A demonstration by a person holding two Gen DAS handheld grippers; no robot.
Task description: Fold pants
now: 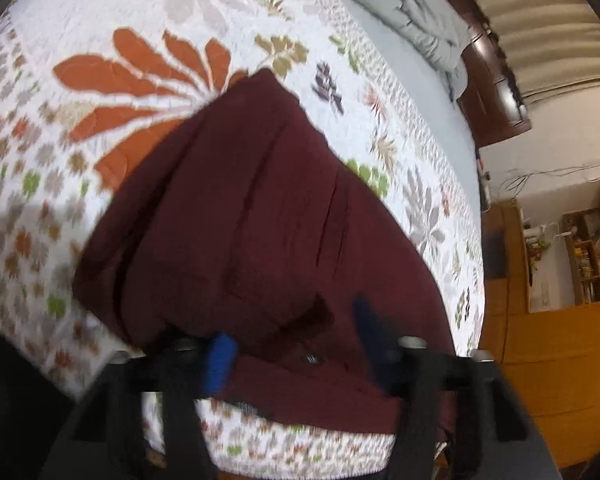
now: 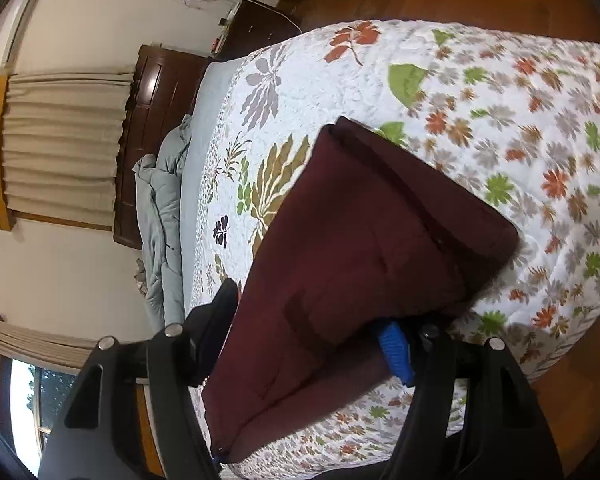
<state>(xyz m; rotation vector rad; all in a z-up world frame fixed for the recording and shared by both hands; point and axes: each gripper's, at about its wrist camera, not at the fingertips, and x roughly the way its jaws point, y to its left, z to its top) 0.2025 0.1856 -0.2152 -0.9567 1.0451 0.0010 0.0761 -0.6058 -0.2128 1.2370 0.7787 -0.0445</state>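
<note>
The maroon pants [image 1: 252,216] lie folded in a thick bundle on the floral quilt [image 1: 148,20] near the bed's edge; they also show in the right wrist view [image 2: 364,240]. My left gripper [image 1: 296,344] stands wide open over the near edge of the pants, blue-padded fingers [image 1: 220,364] on either side of the cloth, which bulges between them. My right gripper [image 2: 312,340] is also open at the pants' near end, one blue pad [image 2: 396,352] visible, the cloth lying between the fingers.
A grey duvet [image 2: 160,216] is bunched at the head of the bed by the dark wooden headboard [image 2: 156,120]. Wooden floor [image 1: 556,380] and shelves [image 1: 588,256] lie beyond the bed edge. Curtains [image 2: 64,148] hang on the wall.
</note>
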